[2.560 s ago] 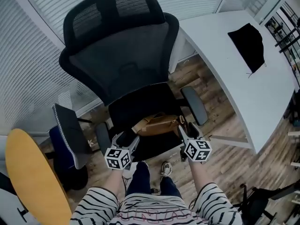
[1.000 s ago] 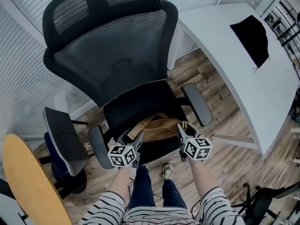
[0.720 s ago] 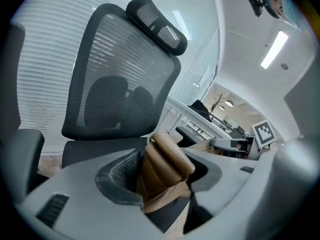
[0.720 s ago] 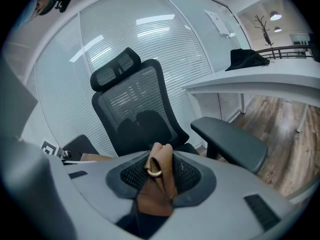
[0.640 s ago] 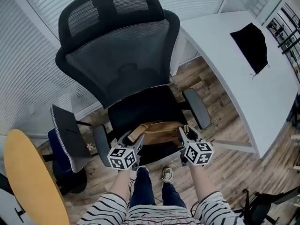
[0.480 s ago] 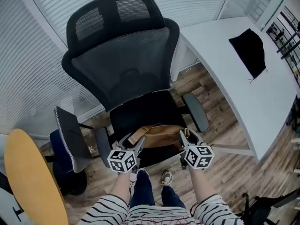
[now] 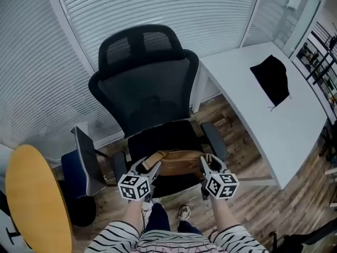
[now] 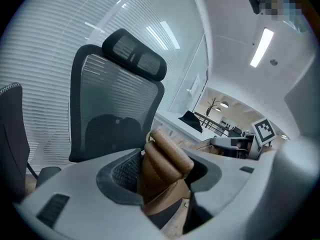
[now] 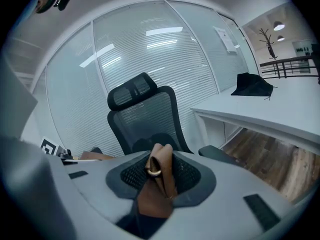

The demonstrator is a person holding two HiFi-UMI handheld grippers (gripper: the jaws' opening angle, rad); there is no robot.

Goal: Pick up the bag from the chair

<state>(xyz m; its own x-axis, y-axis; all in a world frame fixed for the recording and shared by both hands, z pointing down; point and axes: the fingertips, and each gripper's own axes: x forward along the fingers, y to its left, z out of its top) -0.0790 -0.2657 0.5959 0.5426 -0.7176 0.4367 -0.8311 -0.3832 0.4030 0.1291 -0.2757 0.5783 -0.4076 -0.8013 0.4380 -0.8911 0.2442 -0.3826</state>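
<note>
A tan leather bag (image 7: 180, 162) hangs between my two grippers, above the front of the black office chair's seat (image 7: 167, 136). My left gripper (image 7: 150, 167) is shut on the bag's left end; its folded brown leather (image 8: 162, 164) fills the jaws in the left gripper view. Gripping the right end is my right gripper (image 7: 207, 162), shut on a strap fold with a brass ring (image 9: 157, 176). The chair's mesh back (image 7: 145, 91) stands behind the bag.
A white desk (image 7: 266, 115) with a black cloth (image 7: 271, 79) runs along the right. A yellow round tabletop (image 7: 31, 204) is at the lower left, and a second dark chair (image 7: 84, 159) beside it. White blinds (image 7: 158, 7) cover the wall behind. Wood floor lies below.
Both grippers have risen together with the bag, which has come up off the chair seat. The chair now looks smaller and farther below.
</note>
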